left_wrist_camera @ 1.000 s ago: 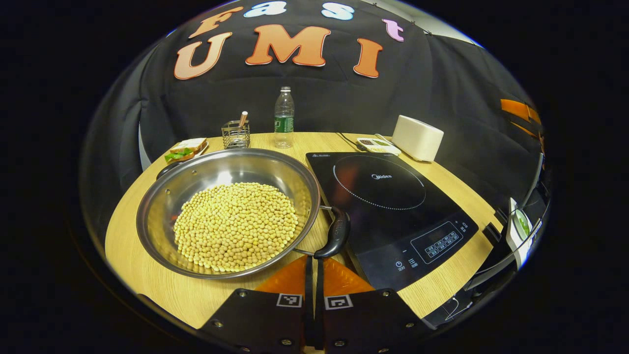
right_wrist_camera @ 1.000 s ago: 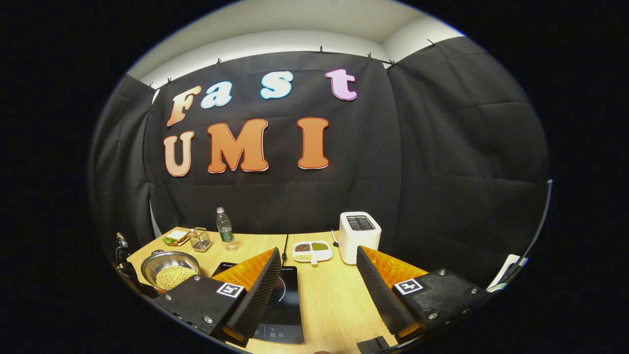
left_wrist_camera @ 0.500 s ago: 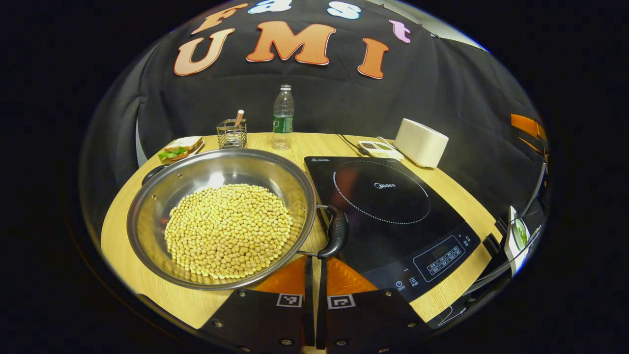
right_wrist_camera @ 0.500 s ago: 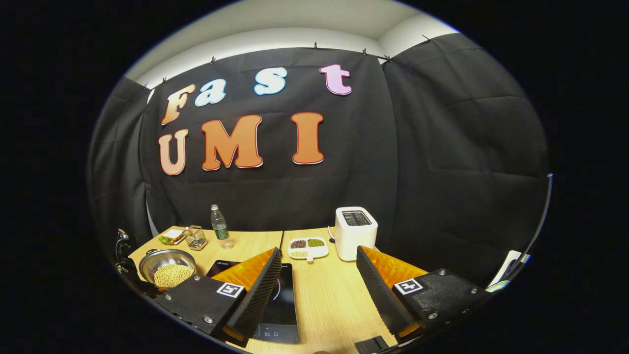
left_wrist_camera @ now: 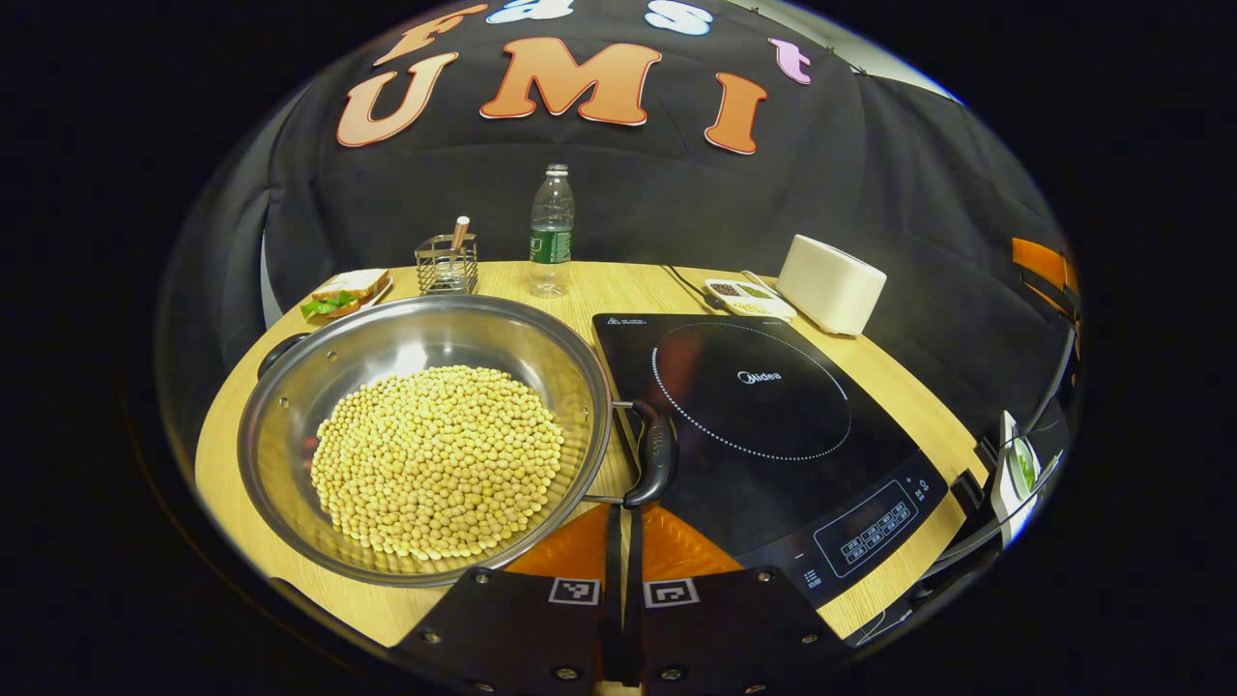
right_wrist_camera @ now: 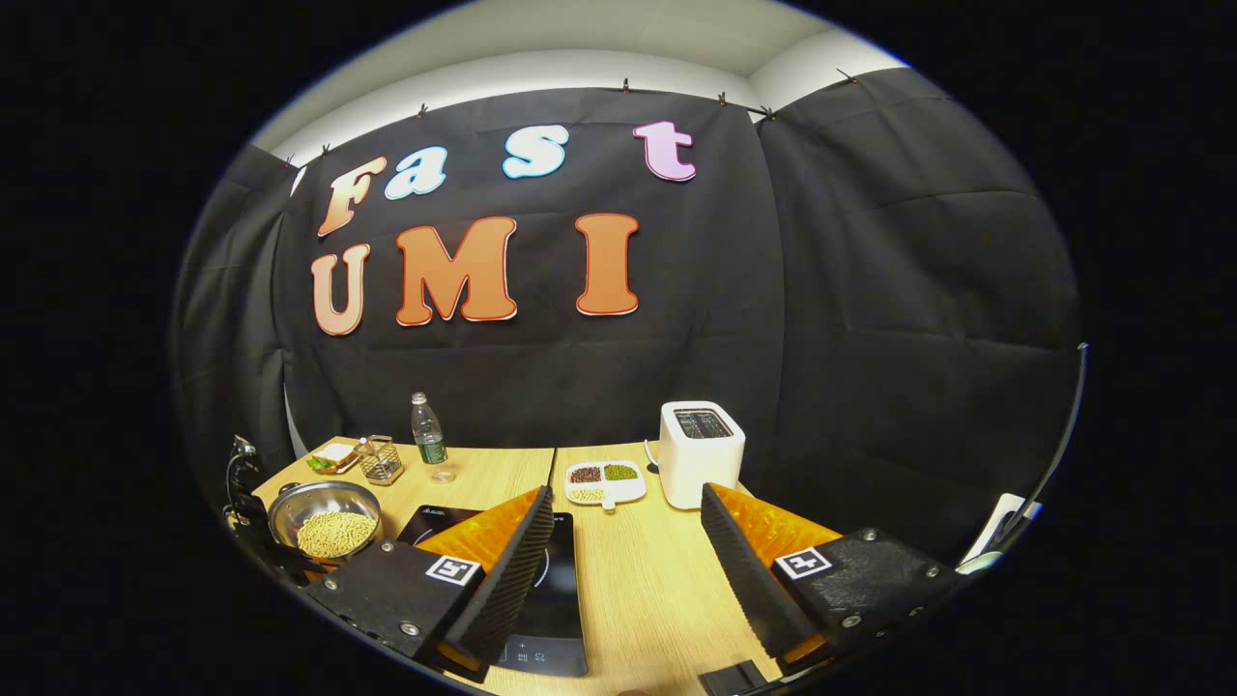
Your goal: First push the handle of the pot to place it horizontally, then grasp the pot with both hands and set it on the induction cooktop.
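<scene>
Nearly at the handle: closed gripper lined up for the push

Closest in the left gripper view, the left gripper (left_wrist_camera: 621,541) has its two fingers pressed together with nothing between them, tips just short of the near end of the handle (left_wrist_camera: 656,454); whether they touch it cannot be told. The handle sits dead ahead of the gripper, running away from it, wedged between the pot (left_wrist_camera: 290,396) on the gripper's left and the cooktop (left_wrist_camera: 773,483) on its right. The pot, full of beans (left_wrist_camera: 440,459), rests on the desk (left_wrist_camera: 589,285) beside the cooktop, not on it.

The step in hand looks like the handle push. To do it well, I would keep the fingers closed as a blunt pusher, meet the handle on its side near the end, and sweep slowly so the pot turns in place rather than slides. The beans lie loose, so a jerk could spill them.

The right gripper (right_wrist_camera: 626,541) is spread wide and empty above the desk, the cooktop under its left finger, the pot far off to its left. It should wait for the two-handed lift.

Beyond stand a bottle (left_wrist_camera: 552,232) and a toaster (left_wrist_camera: 831,285).
</scene>
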The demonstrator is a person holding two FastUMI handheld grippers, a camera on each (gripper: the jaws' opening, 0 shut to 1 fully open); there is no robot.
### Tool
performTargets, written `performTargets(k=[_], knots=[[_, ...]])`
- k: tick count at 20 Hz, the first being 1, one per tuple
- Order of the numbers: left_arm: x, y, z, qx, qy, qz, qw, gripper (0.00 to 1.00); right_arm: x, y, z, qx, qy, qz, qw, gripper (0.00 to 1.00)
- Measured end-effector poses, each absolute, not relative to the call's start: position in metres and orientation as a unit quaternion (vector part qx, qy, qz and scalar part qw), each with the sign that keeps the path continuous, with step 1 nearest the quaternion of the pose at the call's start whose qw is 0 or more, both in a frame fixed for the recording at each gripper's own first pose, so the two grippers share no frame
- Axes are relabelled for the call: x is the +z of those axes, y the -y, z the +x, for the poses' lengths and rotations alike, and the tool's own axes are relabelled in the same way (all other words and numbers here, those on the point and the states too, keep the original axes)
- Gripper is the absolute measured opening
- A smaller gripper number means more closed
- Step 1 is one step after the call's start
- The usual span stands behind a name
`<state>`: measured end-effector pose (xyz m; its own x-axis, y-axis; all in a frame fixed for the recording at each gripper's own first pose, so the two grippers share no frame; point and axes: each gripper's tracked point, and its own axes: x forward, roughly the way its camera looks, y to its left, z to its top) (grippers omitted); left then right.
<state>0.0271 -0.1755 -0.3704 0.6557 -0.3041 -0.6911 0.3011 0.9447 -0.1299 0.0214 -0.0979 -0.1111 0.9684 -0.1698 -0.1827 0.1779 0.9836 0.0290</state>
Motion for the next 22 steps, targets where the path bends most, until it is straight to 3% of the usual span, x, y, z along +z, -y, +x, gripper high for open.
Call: performTargets(k=[22], knots=[[-0.378, 0.189, 0.070, -0.169, -0.381, -0.014, 0.909, 0.01, -0.146, 0.098, 0.037, -0.086, -0.121, 0.025, 0.989, 0.95]])
